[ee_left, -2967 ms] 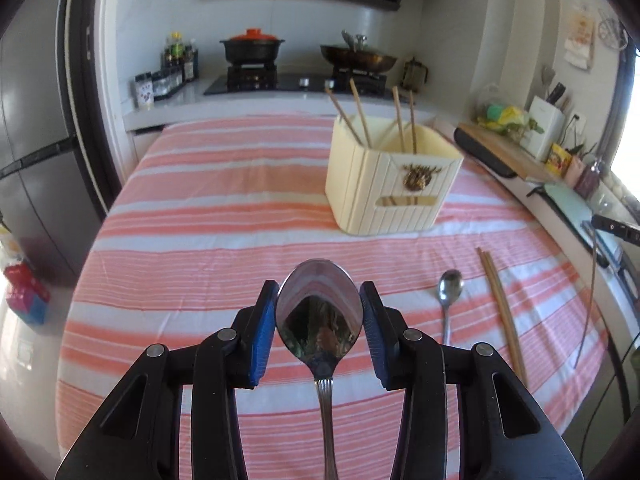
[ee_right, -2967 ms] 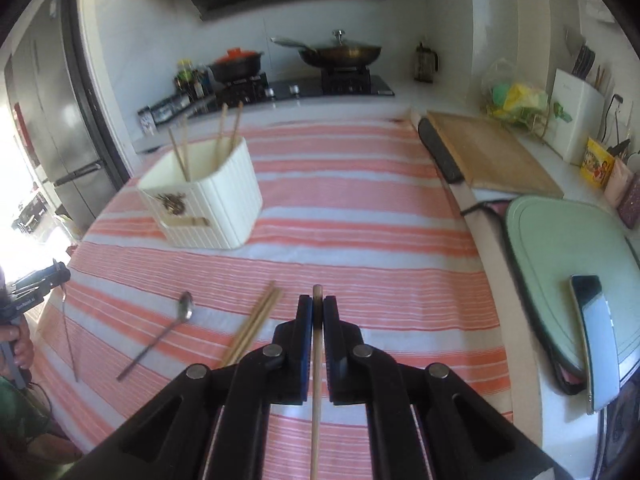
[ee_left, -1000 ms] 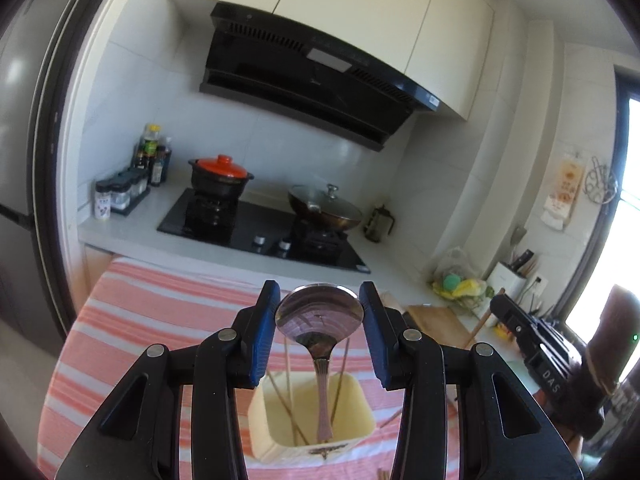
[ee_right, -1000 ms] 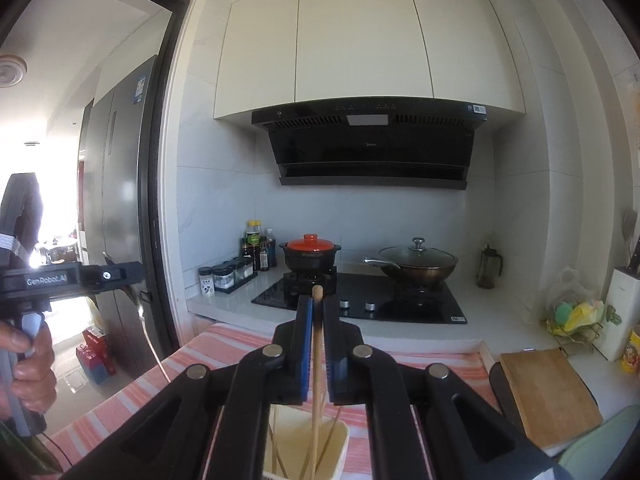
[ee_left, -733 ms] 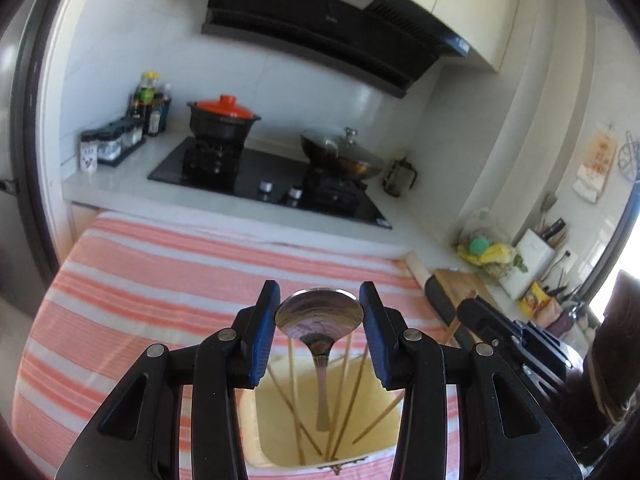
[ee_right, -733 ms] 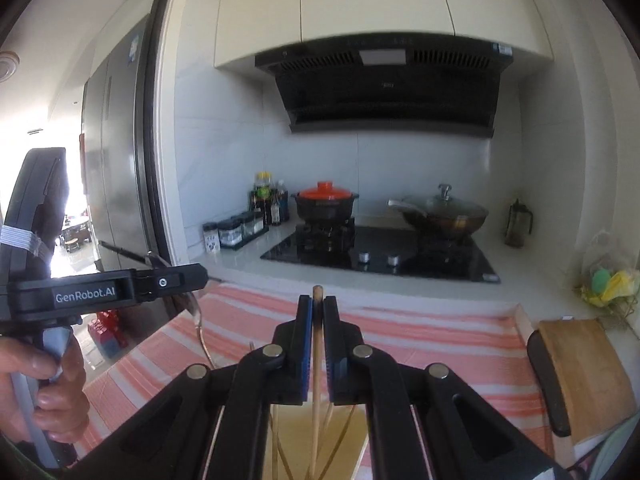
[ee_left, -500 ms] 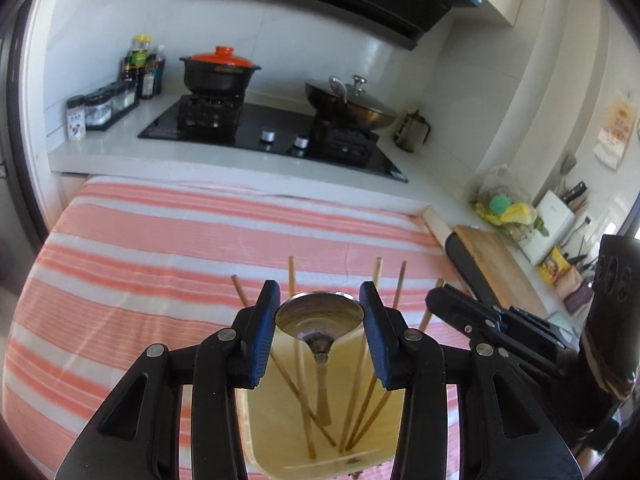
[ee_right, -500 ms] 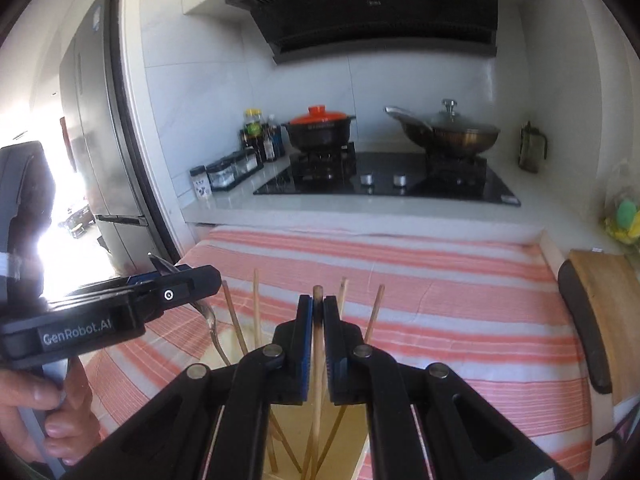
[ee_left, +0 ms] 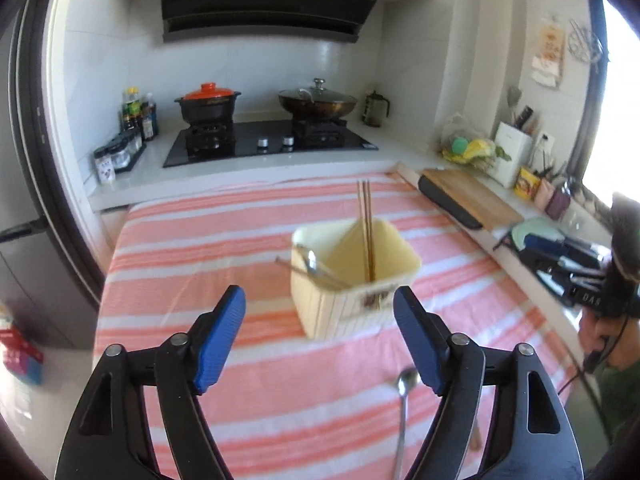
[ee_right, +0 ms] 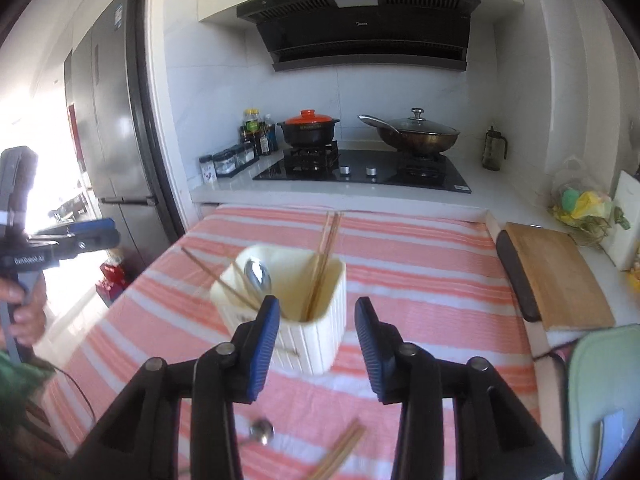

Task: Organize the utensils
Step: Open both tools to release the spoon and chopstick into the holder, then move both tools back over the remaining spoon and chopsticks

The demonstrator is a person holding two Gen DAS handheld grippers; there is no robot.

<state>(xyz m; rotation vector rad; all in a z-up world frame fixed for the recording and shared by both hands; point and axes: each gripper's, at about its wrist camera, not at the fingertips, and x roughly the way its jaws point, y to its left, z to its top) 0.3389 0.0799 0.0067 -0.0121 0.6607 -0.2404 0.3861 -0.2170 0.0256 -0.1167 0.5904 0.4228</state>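
Observation:
A cream utensil holder (ee_left: 356,300) (ee_right: 336,300) stands on the striped tablecloth. Inside it lean several chopsticks (ee_left: 366,228) (ee_right: 326,248) and a metal spoon (ee_left: 310,260) (ee_right: 258,276). My left gripper (ee_left: 318,336) hangs back from the holder, its jaws opening wide with nothing between them. My right gripper (ee_right: 316,340) is also opening, empty, just in front of the holder. A second spoon (ee_left: 404,384) (ee_right: 262,432) and a pair of chopsticks (ee_right: 340,452) lie on the cloth near me.
A wooden cutting board (ee_right: 560,276) and a green mat (ee_right: 604,392) lie on the right counter. A stove (ee_left: 264,142) with a red-lidded pot and a wok is behind the table. A fridge (ee_right: 112,128) stands at the left.
The left gripper has let go of the spoon and the right of its chopstick, and both now rest in the holder. Both grippers have opened and drawn back from it.

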